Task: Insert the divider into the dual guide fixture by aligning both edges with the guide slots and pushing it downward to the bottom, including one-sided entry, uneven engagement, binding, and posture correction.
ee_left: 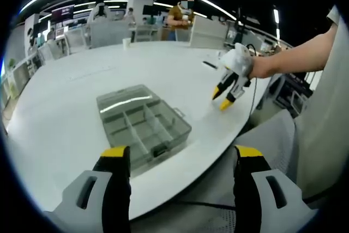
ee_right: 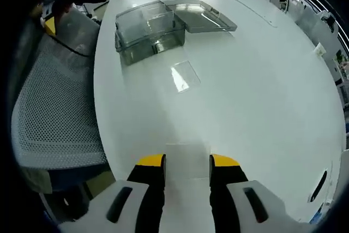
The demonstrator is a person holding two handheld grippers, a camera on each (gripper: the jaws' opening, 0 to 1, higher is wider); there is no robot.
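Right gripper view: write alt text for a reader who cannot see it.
An open claw hangs over a white table. Ahead, a clear divider lies flat, short of a clear compartment box with its lid open. A mesh chair stands alongside.

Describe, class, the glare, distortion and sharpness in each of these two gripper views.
Left gripper view: ceiling light strips bow into arcs from fisheye distortion, a bright streak of glare crosses the clear box, and the left gripper looks soft up close. Right gripper view: the white table curves strongly, the clear divider shows only by its pale reflection, and edges stay fairly sharp.
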